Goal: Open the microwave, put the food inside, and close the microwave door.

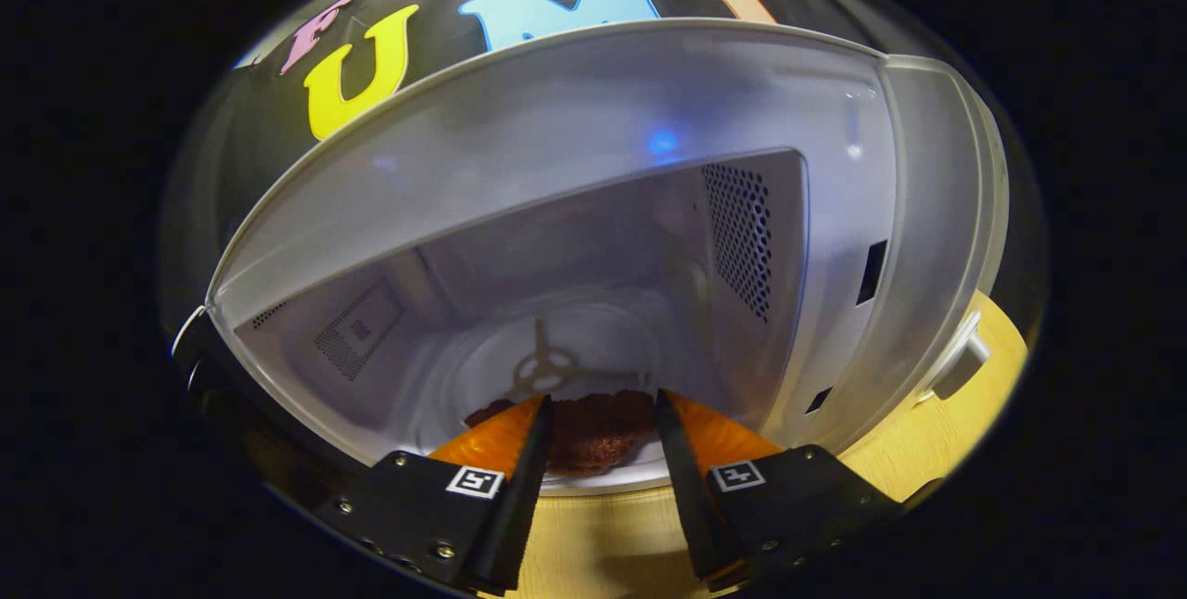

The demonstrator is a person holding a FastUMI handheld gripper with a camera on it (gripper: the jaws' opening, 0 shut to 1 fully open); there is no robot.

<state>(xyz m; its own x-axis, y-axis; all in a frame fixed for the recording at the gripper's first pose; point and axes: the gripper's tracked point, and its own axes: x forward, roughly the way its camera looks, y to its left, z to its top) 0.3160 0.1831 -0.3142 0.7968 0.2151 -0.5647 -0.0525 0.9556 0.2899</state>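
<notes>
Tool [601, 418] has its 2 fingers [533, 451] clamped on 1 piece of food [598, 432], a dark brown flat patty-like item pinched from both sides, 1 finger on each flank. The grip looks side-on so the food can stay level and be lowered flat rather than dropped, as far as can be judged. The food sits right at the front lip of the microwave [593, 117] cavity, over the near edge of the glass turntable [556, 349], so it is at the threshold and not yet clearly resting on the plate; contact underneath cannot be told. The turntable hub shows through the glass just beyond the fingertips, which suggests the plate centre is the target. Door [199, 339] is swung fully open on the left of the cavity, only its edge visible, leaving the mouth clear for a straight-in approach. Right of the cavity is the control panel [927, 210] with 1 knob [964, 363] seen low down. The microwave stands on a light wooden desk [603, 534]. Count: 1 microwave, 1 turntable, 1 food item, 1 tool. Judged stage: door open done, placement in hand, release and door closing left.
</notes>
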